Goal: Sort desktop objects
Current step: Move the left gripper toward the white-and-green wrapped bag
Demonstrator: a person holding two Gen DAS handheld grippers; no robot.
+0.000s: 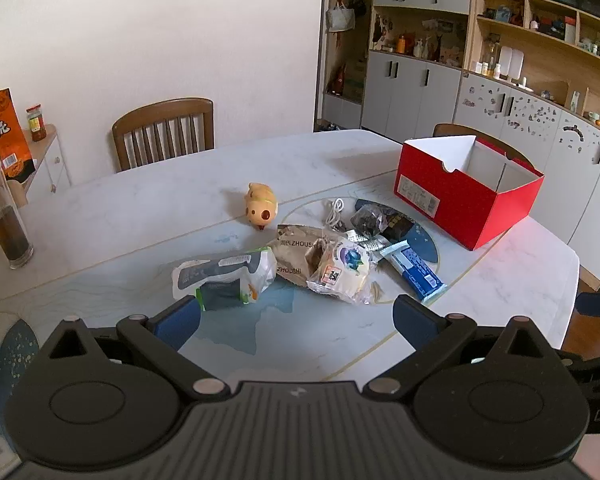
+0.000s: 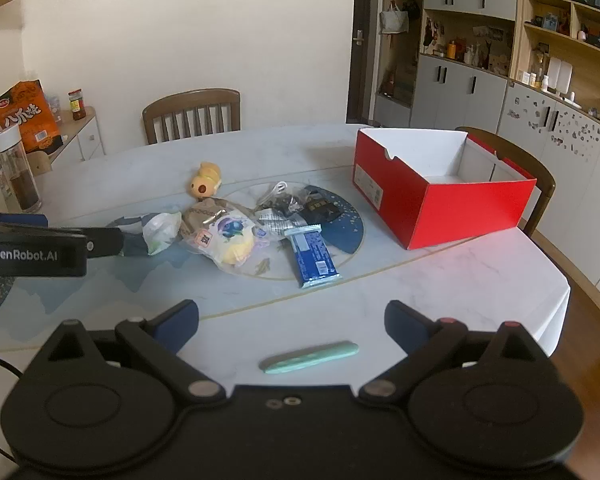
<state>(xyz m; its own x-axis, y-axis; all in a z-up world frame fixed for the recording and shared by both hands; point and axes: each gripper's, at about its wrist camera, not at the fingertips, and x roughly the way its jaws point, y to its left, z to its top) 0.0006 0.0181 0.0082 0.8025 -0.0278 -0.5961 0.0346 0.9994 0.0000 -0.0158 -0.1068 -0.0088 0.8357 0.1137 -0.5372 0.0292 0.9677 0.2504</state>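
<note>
We hold both tools above the near edge of the desk [image 1: 120,208], each tilted downward toward the clutter. The left tool [image 1: 296,316] is released — its blue pads stand wide apart with nothing between them. The right tool [image 2: 292,320] is likewise released and empty.

The items to sort lie in a loose pile at the centre of the desk:
- a white-and-green pouch [image 1: 224,276] at the left end of the pile, just ahead of our left tool;
- a brown paper packet [image 1: 296,248] next to it, partly under a clear bag with a blueberry label [image 1: 340,272];
- a blue snack bar [image 1: 416,268] at the right end of the pile, lying flat;
- a dark wrapped item [image 1: 368,216] and a white cable [image 1: 334,210] at the far side;
- a yellow toy figure [image 1: 262,206] standing apart, beyond the pile.

A red box [image 1: 460,200], open at the top and showing a white interior, sits on the desk to the right of the pile, well apart from both tools. A pale green stick [image 2: 310,356] lies alone near the desk edge — directly ahead of our right tool, not touching it.
</note>
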